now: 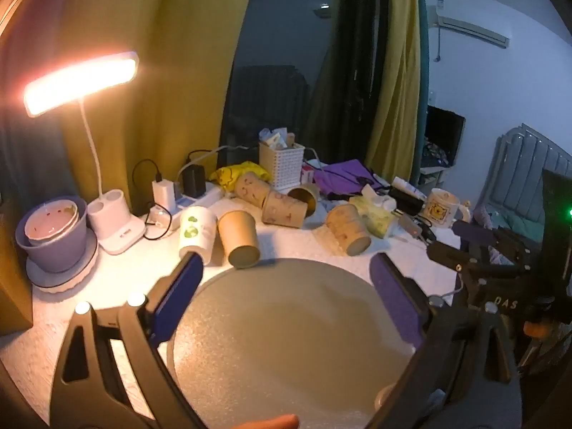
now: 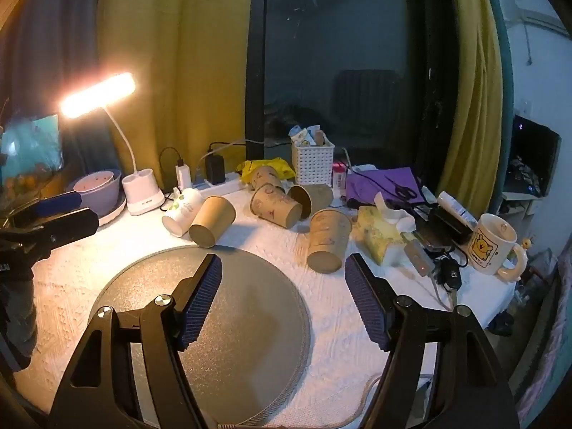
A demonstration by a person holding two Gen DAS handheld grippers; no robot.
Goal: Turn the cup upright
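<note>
Where both tools (image 1: 286,261) (image 2: 282,261) gape, toppled paper cups (image 2: 212,221) just beyond.

Six paper cups mid-frame, all on their sides: white cup (image 2: 182,211), plain brown cup (image 2: 211,221), four printed brown cups (image 2: 327,240).

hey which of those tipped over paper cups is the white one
The white paper cup with green leaf prints, lying at the left end of the group beside the plain brown paper cup, near the white lamp base. All the other tipped cups are brown.
</note>
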